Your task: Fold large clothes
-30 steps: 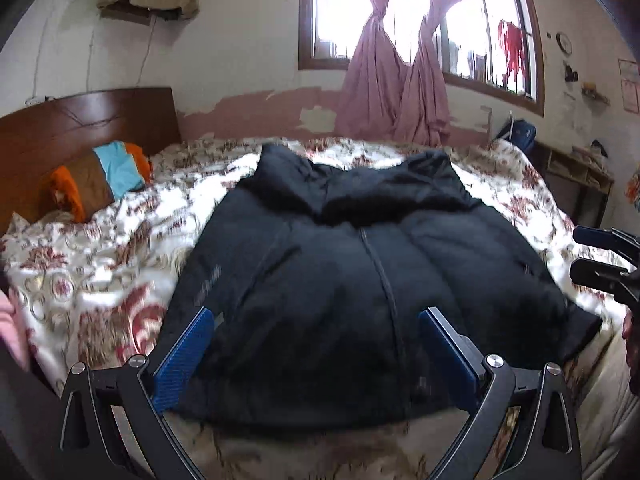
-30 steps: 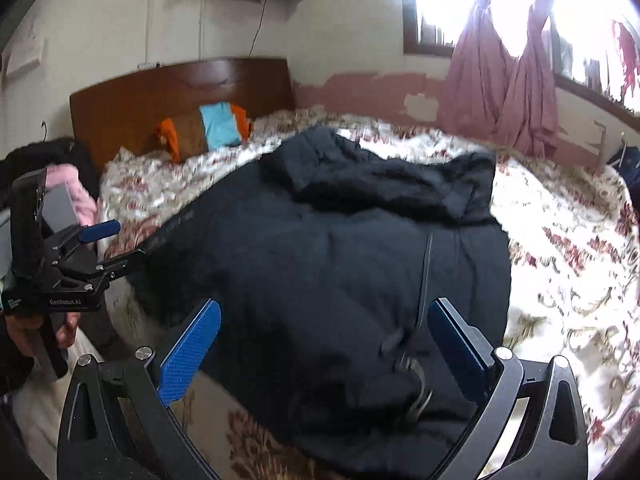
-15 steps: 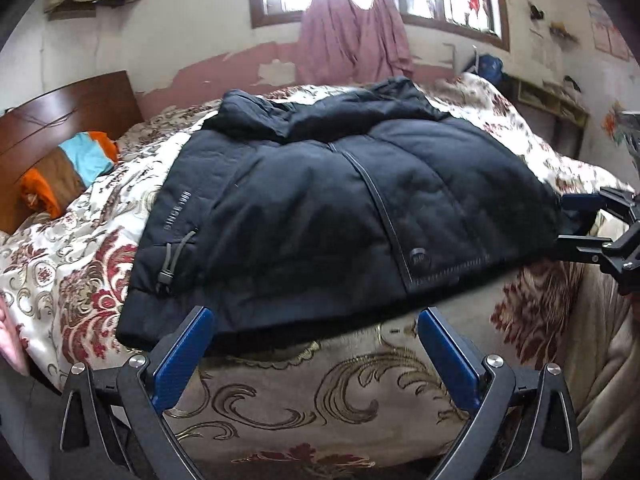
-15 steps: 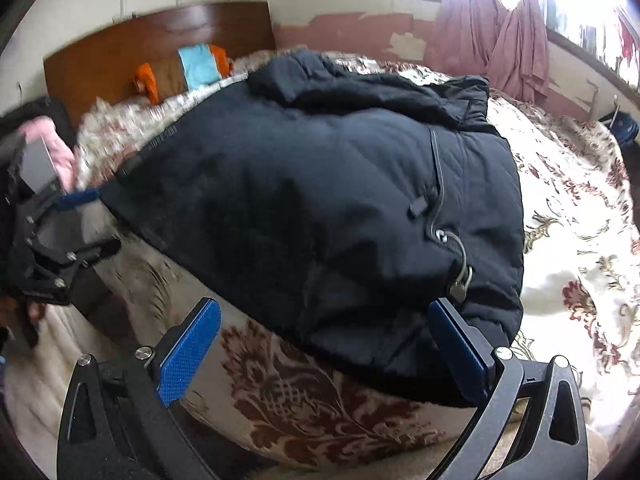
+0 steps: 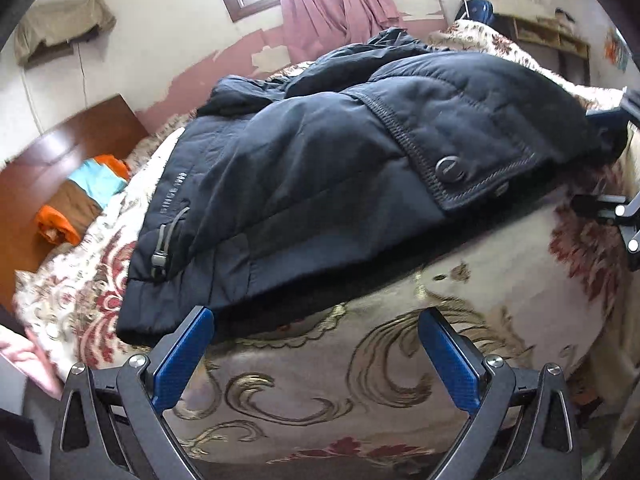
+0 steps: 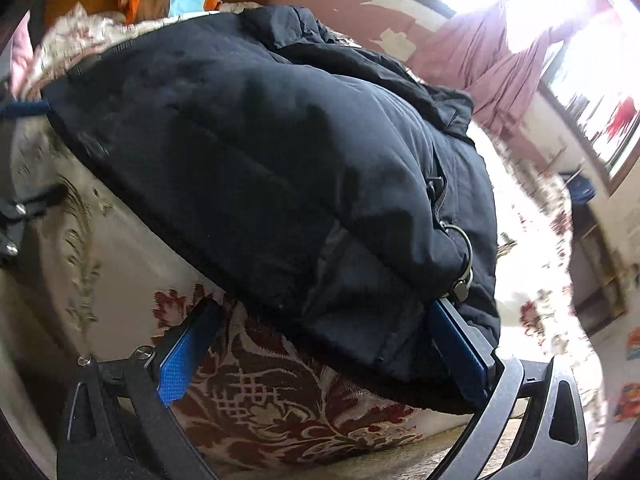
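A large dark navy padded jacket (image 5: 320,168) lies front up on the bed, its hem at the near edge; it also shows in the right wrist view (image 6: 280,152). My left gripper (image 5: 316,344) is open, low at the bed's front edge, just below the hem's left corner. My right gripper (image 6: 324,336) is open at the hem's right corner, with the hem lying between its jaws and its right finger (image 6: 460,344) partly under the fabric. The right gripper also shows at the right edge of the left wrist view (image 5: 616,160).
The bed has a floral cover (image 5: 360,380) hanging down its front side. A wooden headboard (image 5: 60,152) and an orange, brown and blue pillow (image 5: 80,200) are at the left. A pink curtain (image 5: 332,4) hangs at the window. A shelf (image 5: 552,40) stands at the right.
Both grippers have dropped lower and closed in on the jacket's hem at the bed's front edge. The right gripper's jaws now straddle the hem corner. Both stay open.
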Demonstrator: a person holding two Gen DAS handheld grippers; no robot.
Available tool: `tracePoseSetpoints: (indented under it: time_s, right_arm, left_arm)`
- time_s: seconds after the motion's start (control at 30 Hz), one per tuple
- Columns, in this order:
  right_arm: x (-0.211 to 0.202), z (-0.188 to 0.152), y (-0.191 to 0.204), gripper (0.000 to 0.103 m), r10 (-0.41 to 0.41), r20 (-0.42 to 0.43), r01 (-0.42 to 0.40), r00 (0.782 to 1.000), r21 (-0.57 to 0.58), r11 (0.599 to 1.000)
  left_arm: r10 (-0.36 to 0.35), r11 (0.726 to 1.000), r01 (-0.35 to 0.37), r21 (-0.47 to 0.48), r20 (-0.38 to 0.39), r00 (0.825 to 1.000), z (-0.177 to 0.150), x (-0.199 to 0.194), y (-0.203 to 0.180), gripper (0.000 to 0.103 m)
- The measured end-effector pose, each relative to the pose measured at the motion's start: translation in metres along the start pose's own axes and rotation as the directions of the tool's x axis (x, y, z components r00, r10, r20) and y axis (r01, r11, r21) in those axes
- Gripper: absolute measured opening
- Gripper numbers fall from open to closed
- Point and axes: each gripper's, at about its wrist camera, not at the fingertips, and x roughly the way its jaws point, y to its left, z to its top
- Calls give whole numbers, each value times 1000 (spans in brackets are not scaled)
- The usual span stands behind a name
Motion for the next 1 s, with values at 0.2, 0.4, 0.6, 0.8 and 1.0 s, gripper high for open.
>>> tracePoseSetpoints:
  time_s: [0.2,0.4,0.6,0.8,1.0]
  right_arm:
    - [0,8,3,101,-130,63,128,990,32,991]
    - [-9,9,-1,101,-189,149,176,971,95,980]
    - [-21,8,-14,101,-215,273,163,938,199,966]
    - [-32,0,-36,100,-151,371,32,916,308,951]
    - [-34,-8,-37,98,-163,406,23,899,327,945]
  left_arm:
    - [108,994,-107,-21,53,993,-6,1,-1,102]
    - [175,978,-164,-128,86,981,-14,2,1,103]
    - [311,944,-296,-144,100,945,-8,8,6,103]
    - [295,941,-275,-199,78,952,-7,12,15,103]
    - [373,921,-356,-158,98,922,-8,12,18,103]
